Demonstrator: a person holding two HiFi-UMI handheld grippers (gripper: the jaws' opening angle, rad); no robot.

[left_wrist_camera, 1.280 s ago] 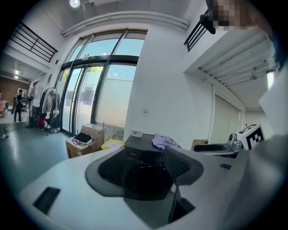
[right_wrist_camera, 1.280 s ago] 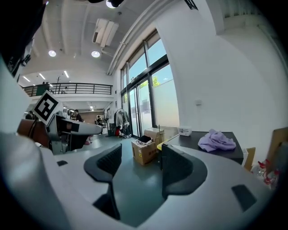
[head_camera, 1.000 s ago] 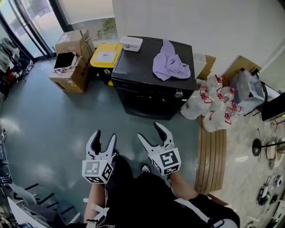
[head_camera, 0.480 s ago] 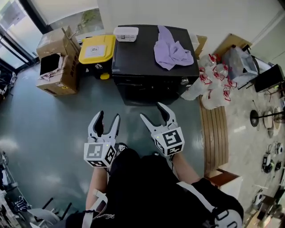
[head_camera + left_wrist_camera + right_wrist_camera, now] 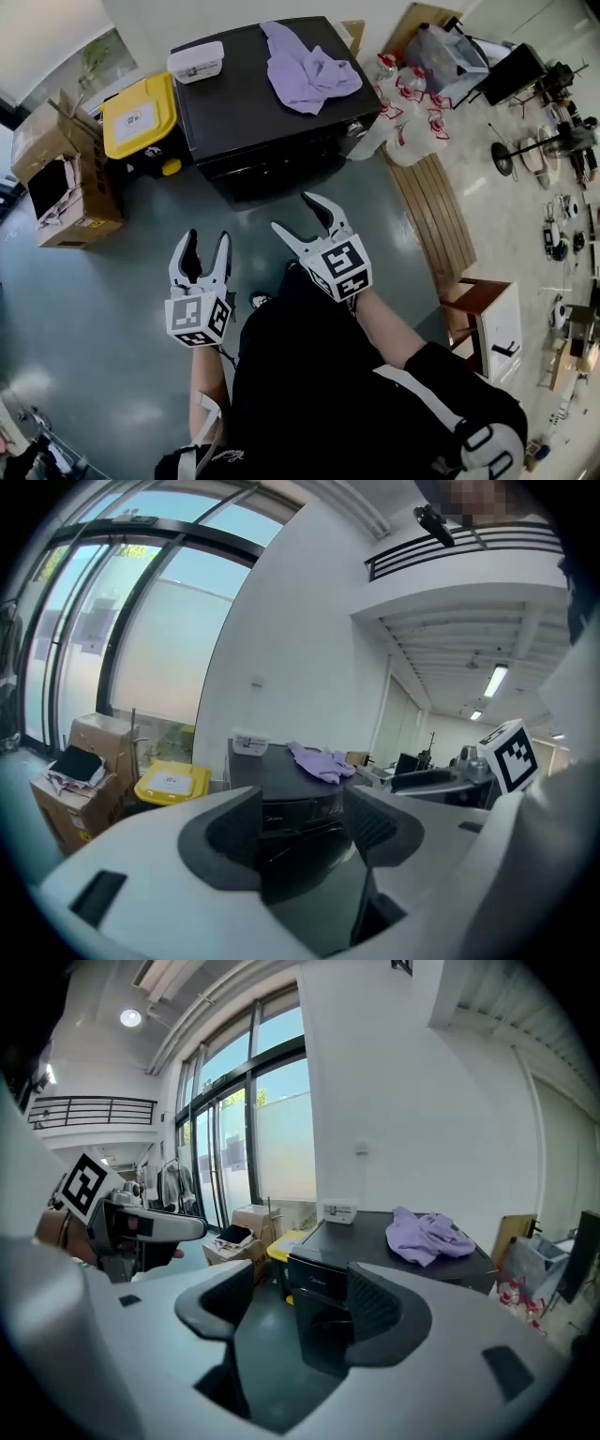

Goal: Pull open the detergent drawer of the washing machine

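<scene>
A black washing machine [image 5: 272, 103] stands against the wall ahead, its front panel [image 5: 281, 159] facing me; its drawer looks closed. It also shows ahead between the jaws in the left gripper view, washing machine [image 5: 300, 799], and in the right gripper view, washing machine [image 5: 323, 1288]. A purple cloth [image 5: 307, 67] and a small white box [image 5: 195, 62] lie on its top. My left gripper [image 5: 201, 255] is open and empty, a short way in front of the machine. Also open and empty, my right gripper [image 5: 302, 217] is closer to the front panel.
A yellow-lidded bin [image 5: 139, 117] and cardboard boxes [image 5: 64, 178] stand left of the machine. Tied plastic bags [image 5: 411, 103] lie at its right, beside a wooden slatted board [image 5: 433, 220]. A wooden stool [image 5: 478, 309] and loose gear sit far right. The person's legs [image 5: 309, 375] are below.
I have stepped closer to the washing machine and the view has swung left. Both grippers moved forward with me and stay open.
</scene>
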